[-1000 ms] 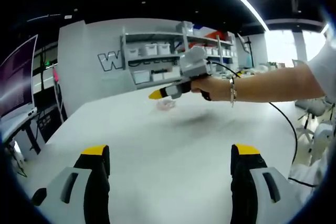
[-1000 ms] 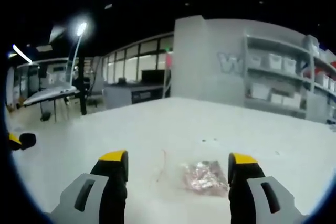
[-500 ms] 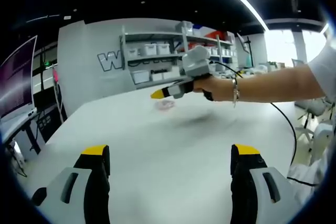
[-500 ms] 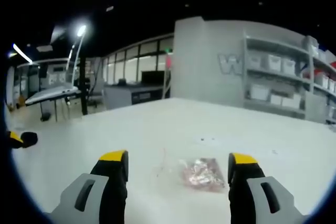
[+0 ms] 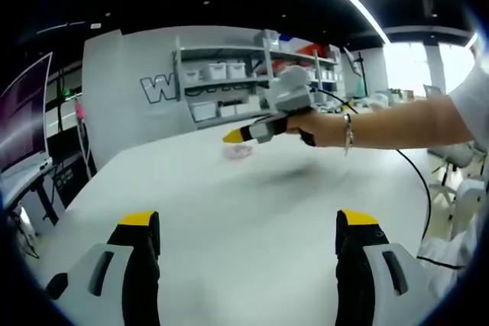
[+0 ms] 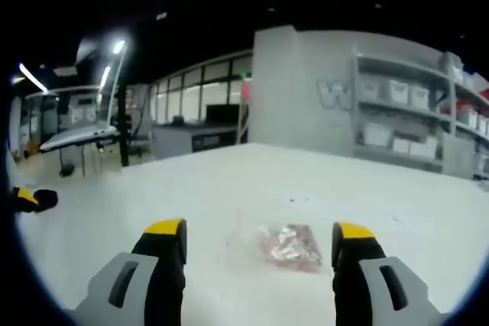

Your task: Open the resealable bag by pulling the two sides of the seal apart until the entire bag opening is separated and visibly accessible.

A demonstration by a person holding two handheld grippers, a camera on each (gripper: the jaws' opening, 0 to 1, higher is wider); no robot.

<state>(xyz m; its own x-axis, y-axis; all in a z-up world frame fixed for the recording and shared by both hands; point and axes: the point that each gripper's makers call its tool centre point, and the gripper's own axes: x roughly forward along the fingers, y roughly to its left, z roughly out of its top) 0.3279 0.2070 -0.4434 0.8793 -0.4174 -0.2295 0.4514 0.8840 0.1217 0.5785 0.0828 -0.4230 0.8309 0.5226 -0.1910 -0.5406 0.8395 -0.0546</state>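
On the surface (image 6: 397,188) between my open right claw (image 6: 260,238) jaws lies the bag (image 6: 289,244), untouched; left claw (image 5: 248,230) open, well apart; thin film could slide if I pinch unevenly.

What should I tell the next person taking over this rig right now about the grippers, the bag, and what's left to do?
Left gripper: open, holding nothing, low over the white table, well back from the bag.
Right gripper: open, holding nothing, hovering just short of the resealable bag; in the left gripper view it is held out over the bag.
Bag: lying flat on the table, untouched, with pinkish contents inside.
Done: approach only.
Left: grip each side of the seal and pull it apart along the whole opening.
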